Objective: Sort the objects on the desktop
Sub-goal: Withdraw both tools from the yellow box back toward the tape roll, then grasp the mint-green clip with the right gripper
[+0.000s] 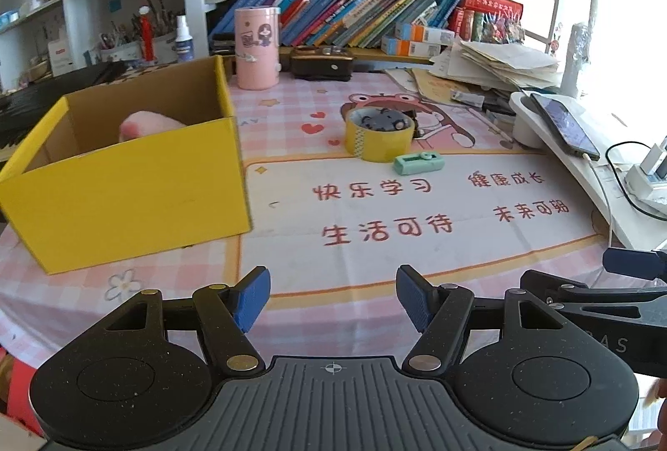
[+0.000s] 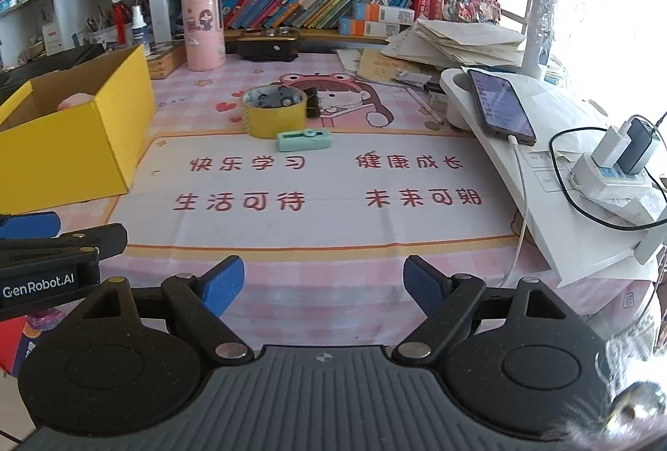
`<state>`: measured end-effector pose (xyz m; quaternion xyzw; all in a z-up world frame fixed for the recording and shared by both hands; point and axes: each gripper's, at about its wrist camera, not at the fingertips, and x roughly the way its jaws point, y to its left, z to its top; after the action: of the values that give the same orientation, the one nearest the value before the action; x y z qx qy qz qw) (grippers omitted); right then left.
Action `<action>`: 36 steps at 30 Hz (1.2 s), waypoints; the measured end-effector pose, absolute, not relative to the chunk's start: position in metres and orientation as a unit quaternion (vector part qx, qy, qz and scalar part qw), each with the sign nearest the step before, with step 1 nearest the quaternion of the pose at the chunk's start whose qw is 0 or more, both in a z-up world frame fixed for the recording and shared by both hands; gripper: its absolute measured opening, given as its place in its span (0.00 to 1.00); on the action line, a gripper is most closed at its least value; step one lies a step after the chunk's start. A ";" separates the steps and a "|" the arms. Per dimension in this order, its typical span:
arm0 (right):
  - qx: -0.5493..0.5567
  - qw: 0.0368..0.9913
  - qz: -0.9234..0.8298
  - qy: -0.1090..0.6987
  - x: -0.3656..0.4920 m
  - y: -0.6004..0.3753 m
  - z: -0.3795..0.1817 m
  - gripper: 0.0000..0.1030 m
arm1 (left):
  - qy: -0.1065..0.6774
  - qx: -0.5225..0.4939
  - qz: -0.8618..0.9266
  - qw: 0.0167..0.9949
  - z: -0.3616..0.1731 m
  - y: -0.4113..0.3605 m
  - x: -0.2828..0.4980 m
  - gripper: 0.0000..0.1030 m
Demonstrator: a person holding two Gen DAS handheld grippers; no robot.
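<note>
A yellow cardboard box (image 1: 125, 180) (image 2: 75, 130) stands open at the left of the desk, with a soft pink object (image 1: 146, 124) inside it. Mid-desk sits a yellow tape roll (image 1: 379, 136) (image 2: 274, 112) with a small grey object in its hollow. A mint-green oblong item (image 1: 418, 162) (image 2: 304, 139) lies just in front of the roll, and a black binder clip (image 2: 312, 101) lies beside the roll. My left gripper (image 1: 333, 299) is open and empty above the mat's near edge. My right gripper (image 2: 323, 286) is open and empty too, well short of the items.
A pink cylinder (image 1: 256, 48) (image 2: 203, 32) and a dark case (image 1: 321, 63) stand at the back below leaning books. At the right are a paper pile (image 2: 454, 42), a phone (image 2: 500, 107) on a white stand and a power strip (image 2: 608, 176) with cables.
</note>
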<state>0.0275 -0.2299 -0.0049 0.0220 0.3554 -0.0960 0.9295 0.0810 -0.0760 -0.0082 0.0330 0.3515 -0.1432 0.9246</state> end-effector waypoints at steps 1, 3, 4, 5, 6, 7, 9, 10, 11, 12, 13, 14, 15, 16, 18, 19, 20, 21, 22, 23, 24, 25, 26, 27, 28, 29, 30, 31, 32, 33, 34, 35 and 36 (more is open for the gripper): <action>0.023 0.929 -0.097 0.357 0.030 -0.234 -0.006 0.80 | 0.352 0.034 -0.144 0.924 -0.009 -0.079 0.083 0.66; 0.024 0.927 -0.096 0.361 0.036 -0.242 -0.007 0.80 | 0.353 0.032 -0.143 0.924 -0.009 -0.087 0.088 0.66; 0.023 0.927 -0.096 0.362 0.039 -0.246 -0.008 0.80 | 0.353 0.030 -0.141 0.924 -0.010 -0.090 0.092 0.66; 0.022 0.927 -0.095 0.362 0.042 -0.249 -0.008 0.80 | 0.354 0.028 -0.140 0.924 -0.010 -0.093 0.095 0.66; 0.020 0.927 -0.094 0.362 0.046 -0.253 -0.008 0.80 | 0.357 0.026 -0.138 0.924 -0.011 -0.097 0.099 0.66; 0.018 0.927 -0.091 0.363 0.051 -0.257 -0.008 0.80 | 0.358 0.024 -0.136 0.923 -0.012 -0.101 0.102 0.66; 0.015 0.927 -0.086 0.365 0.059 -0.265 -0.009 0.80 | 0.360 0.021 -0.129 0.924 -0.012 -0.108 0.110 0.66; 0.014 0.927 -0.083 0.366 0.064 -0.269 -0.010 0.80 | 0.359 0.020 -0.126 0.925 -0.012 -0.111 0.114 0.66; 0.013 0.927 -0.079 0.367 0.068 -0.272 -0.010 0.80 | 0.358 0.018 -0.122 0.925 -0.012 -0.114 0.117 0.66; 0.011 0.927 -0.076 0.368 0.073 -0.275 -0.011 0.80 | 0.358 0.016 -0.118 0.926 -0.011 -0.117 0.121 0.66; 0.011 0.926 -0.071 0.370 0.078 -0.279 -0.012 0.80 | 0.358 0.014 -0.114 0.927 -0.011 -0.119 0.125 0.66; 0.010 0.926 -0.066 0.371 0.083 -0.282 -0.013 0.80 | 0.358 0.012 -0.109 0.927 -0.010 -0.122 0.128 0.66; 0.010 0.926 -0.063 0.371 0.087 -0.285 -0.014 0.80 | 0.358 0.010 -0.104 0.928 -0.009 -0.124 0.132 0.66; 0.010 0.926 -0.058 0.372 0.091 -0.288 -0.014 0.80 | 0.358 0.008 -0.098 0.929 -0.008 -0.126 0.135 0.66; 0.012 0.927 -0.048 0.372 0.100 -0.294 -0.016 0.80 | 0.357 0.004 -0.088 0.930 -0.006 -0.129 0.141 0.66; 0.012 0.927 -0.044 0.372 0.104 -0.296 -0.016 0.80 | 0.356 0.003 -0.081 0.931 -0.005 -0.130 0.144 0.66; 0.013 0.927 -0.039 0.372 0.108 -0.298 -0.017 0.80 | 0.354 0.002 -0.076 0.932 -0.004 -0.131 0.146 0.66; 0.014 0.927 -0.034 0.372 0.112 -0.300 -0.018 0.80 | 0.353 0.001 -0.072 0.933 -0.003 -0.131 0.148 0.66; 0.015 0.927 -0.030 0.373 0.116 -0.302 -0.019 0.80 | 0.352 0.001 -0.068 0.934 -0.002 -0.132 0.151 0.66; 0.016 0.927 -0.026 0.373 0.120 -0.303 -0.019 0.80 | 0.351 0.001 -0.065 0.934 -0.001 -0.133 0.153 0.66; 0.016 0.928 -0.020 0.373 0.124 -0.304 -0.020 0.80 | 0.351 0.002 -0.061 0.935 0.000 -0.134 0.156 0.66; 0.017 0.927 -0.014 0.373 0.129 -0.305 -0.021 0.80 | 0.350 0.003 -0.057 0.935 0.001 -0.135 0.158 0.66; 0.017 0.927 -0.009 0.373 0.132 -0.306 -0.022 0.80 | 0.349 0.004 -0.054 0.936 0.001 -0.137 0.160 0.66; 0.017 0.927 -0.005 0.374 0.136 -0.306 -0.023 0.80 | 0.348 0.005 -0.051 0.936 0.002 -0.138 0.162 0.66; 0.018 0.927 0.001 0.374 0.141 -0.307 -0.023 0.80 | 0.346 0.006 -0.048 0.937 0.003 -0.139 0.163 0.66; 0.018 0.927 0.005 0.374 0.144 -0.308 -0.024 0.80 | 0.345 0.007 -0.046 0.938 0.003 -0.140 0.165 0.66; 0.017 0.927 0.010 0.374 0.148 -0.308 -0.025 0.80 | 0.343 0.007 -0.043 0.938 0.004 -0.140 0.166 0.66; 0.017 0.928 0.014 0.373 0.152 -0.308 -0.026 0.81 | 0.341 0.008 -0.041 0.939 0.005 -0.141 0.168 0.66; 0.016 0.928 0.017 0.372 0.156 -0.309 -0.027 0.81 | 0.341 0.009 -0.039 0.939 0.005 -0.141 0.170 0.66; 0.016 0.928 0.022 0.371 0.161 -0.309 -0.028 0.82 | 0.340 0.009 -0.037 0.940 0.006 -0.142 0.172 0.66; 0.015 0.929 0.025 0.369 0.166 -0.309 -0.030 0.82 | 0.339 0.010 -0.034 0.940 0.007 -0.142 0.174 0.66; 0.013 0.930 0.026 0.367 0.170 -0.308 -0.032 0.82 | 0.338 0.010 -0.031 0.940 0.008 -0.142 0.176 0.66; 0.011 0.931 0.030 0.365 0.176 -0.308 -0.034 0.82 | 0.338 0.011 -0.029 0.941 0.008 -0.142 0.178 0.66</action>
<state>0.1759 -0.3077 -0.0342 0.0112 0.3649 0.0295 0.9305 0.1781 -0.1424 0.0080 0.0108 0.3377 -0.0287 0.9407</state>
